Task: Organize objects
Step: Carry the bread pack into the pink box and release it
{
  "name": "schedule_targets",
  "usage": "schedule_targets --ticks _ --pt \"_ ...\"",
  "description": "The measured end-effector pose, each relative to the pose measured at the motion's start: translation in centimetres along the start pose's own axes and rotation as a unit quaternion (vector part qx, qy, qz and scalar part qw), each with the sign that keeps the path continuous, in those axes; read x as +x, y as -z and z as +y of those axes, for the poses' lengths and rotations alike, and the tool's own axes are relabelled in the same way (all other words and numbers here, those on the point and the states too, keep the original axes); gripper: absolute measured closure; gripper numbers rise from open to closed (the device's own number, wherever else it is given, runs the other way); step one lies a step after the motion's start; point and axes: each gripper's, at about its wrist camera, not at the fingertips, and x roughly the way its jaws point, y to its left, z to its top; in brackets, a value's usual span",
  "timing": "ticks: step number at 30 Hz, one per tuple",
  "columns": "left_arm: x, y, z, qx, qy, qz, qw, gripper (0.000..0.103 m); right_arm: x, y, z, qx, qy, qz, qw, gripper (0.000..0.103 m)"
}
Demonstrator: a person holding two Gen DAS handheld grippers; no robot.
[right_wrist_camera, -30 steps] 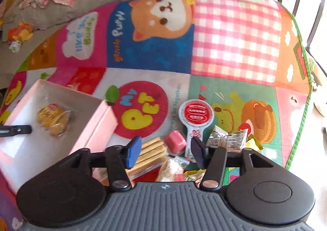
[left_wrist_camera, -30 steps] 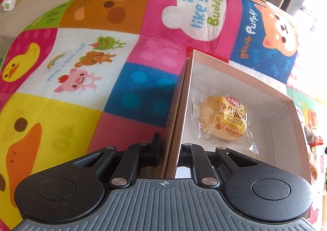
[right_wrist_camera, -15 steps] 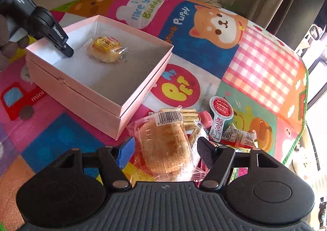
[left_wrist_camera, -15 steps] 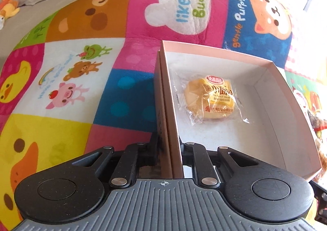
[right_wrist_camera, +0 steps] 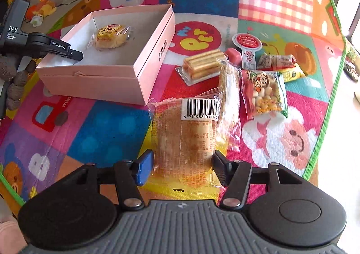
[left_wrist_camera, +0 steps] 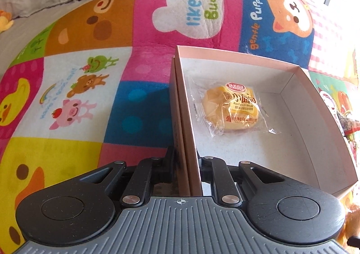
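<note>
A pink open box (left_wrist_camera: 326,119) (right_wrist_camera: 96,83) lies on the cartoon play mat with one wrapped small French bread (left_wrist_camera: 234,110) (right_wrist_camera: 111,37) inside. My left gripper (left_wrist_camera: 186,159) (right_wrist_camera: 76,53) is shut on the box's near left wall, one finger inside and one outside. In the right wrist view, a flat bread packet with a barcode label (right_wrist_camera: 184,137) lies on the mat just in front of the box. My right gripper (right_wrist_camera: 183,167) straddles its near end. Its jaws are closing, with the pads at the wrapper's two edges and no squeeze visible.
Snacks cluster right of the box: a tray of stick biscuits (right_wrist_camera: 203,65), a clear packet (right_wrist_camera: 229,105), a bag of beans (right_wrist_camera: 263,94), a pink cube (right_wrist_camera: 234,55), a red-and-white tag (right_wrist_camera: 246,42). The mat's green border (right_wrist_camera: 326,119) runs along the right. Plush toys (right_wrist_camera: 42,10) lie far left.
My right gripper has come down over the barcode bread packet and its jaws have narrowed around it. The left gripper kept its hold on the box wall and rolled slightly.
</note>
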Motion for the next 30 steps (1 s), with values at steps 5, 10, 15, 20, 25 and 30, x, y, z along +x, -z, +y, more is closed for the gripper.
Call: schedule_targets --ticks 5,10,15,20,25,30 --pt "0.0 0.2 0.1 -0.004 0.002 -0.003 1.0 0.087 -1.1 1.7 1.2 0.017 -0.057 0.032 0.998 0.049" --pt "0.0 0.1 0.2 -0.004 0.007 -0.001 1.0 0.087 -3.6 0.9 3.4 0.005 -0.101 0.015 0.995 0.052" --pt "-0.1 0.1 0.5 -0.012 0.013 0.001 0.9998 0.087 -7.9 -2.6 4.8 -0.01 -0.128 -0.065 0.99 0.052" --pt "0.0 0.1 0.7 -0.022 0.014 0.001 0.9997 0.087 -9.7 -7.7 6.2 0.0 -0.138 -0.15 0.979 0.052" --pt "0.0 0.1 0.8 -0.03 0.015 0.001 0.9994 0.087 -6.4 -12.4 9.4 0.016 -0.125 -0.166 0.978 0.047" --pt "0.0 0.2 0.9 -0.034 0.018 -0.001 0.9993 0.087 -3.3 -13.3 8.6 0.044 -0.137 -0.142 0.979 0.046"
